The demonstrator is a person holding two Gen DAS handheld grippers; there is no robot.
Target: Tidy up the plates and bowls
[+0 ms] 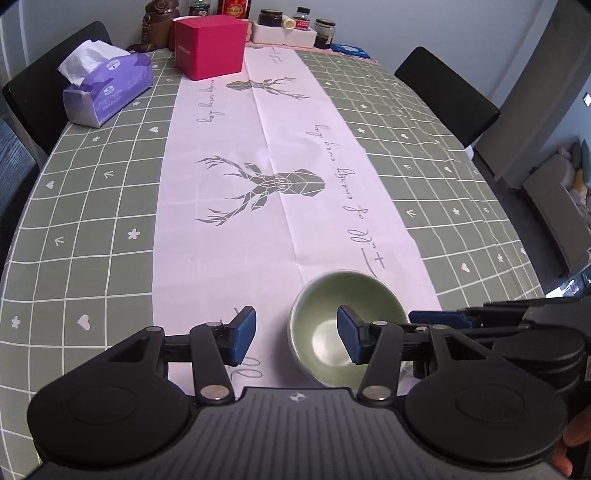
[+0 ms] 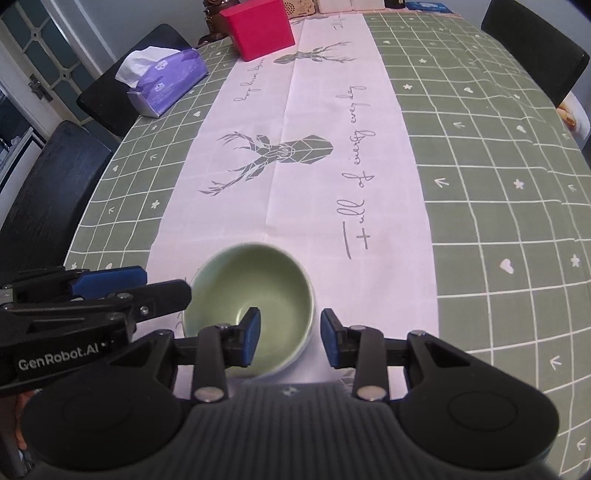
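A green bowl (image 1: 345,325) stands upright on the white table runner (image 1: 258,184) near the front edge; it also shows in the right wrist view (image 2: 251,295). My left gripper (image 1: 297,334) is open, its right finger over the bowl's inside and its left finger left of the bowl. My right gripper (image 2: 290,338) is open and straddles the bowl's right rim: left finger inside, right finger outside. The left gripper's fingers (image 2: 107,282) show at the bowl's left side in the right wrist view. No plates are in view.
A purple tissue pack (image 1: 107,86) and a red box (image 1: 210,46) stand at the far left. Jars and bottles (image 1: 295,26) line the far edge. Black chairs (image 1: 447,92) surround the green checked tablecloth (image 1: 92,221).
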